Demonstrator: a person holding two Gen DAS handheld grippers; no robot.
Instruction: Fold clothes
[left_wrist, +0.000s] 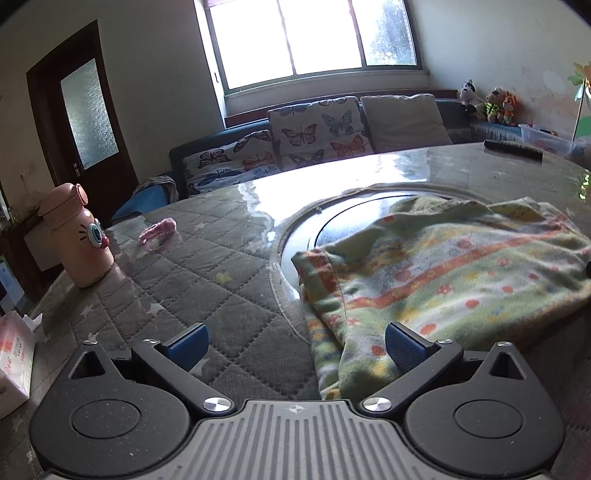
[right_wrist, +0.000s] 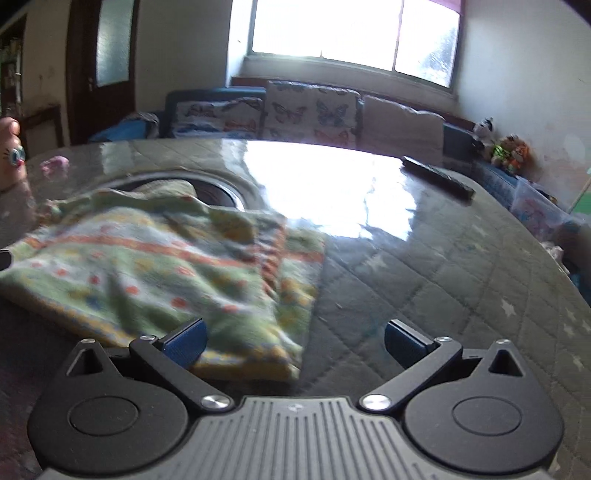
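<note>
The patterned garment (left_wrist: 443, 273) lies folded on the quilted table (left_wrist: 192, 258), partly over its round inset. Left gripper (left_wrist: 295, 347) and right gripper (right_wrist: 293, 345) both gape wide, empty. A pink bottle (left_wrist: 79, 236) stands closed.

Table (left_wrist: 229, 236), quilted cover under glossy clear sheet, round dark inset (left_wrist: 354, 218) at centre frame; on it a pink bottle (left_wrist: 79, 236) at left, a small pink item (left_wrist: 157, 229) just right of it, a tissue box (left_wrist: 13, 362) at lower left edge, a black remote (left_wrist: 513, 149) at upper right. Behind: sofa (left_wrist: 207, 147) with butterfly cushions (left_wrist: 319, 129) and a plain cushion (left_wrist: 404, 118), plush toys (left_wrist: 495, 105) at right, window (left_wrist: 314, 37) above, dark door (left_wrist: 79, 114) at upper left.
</note>
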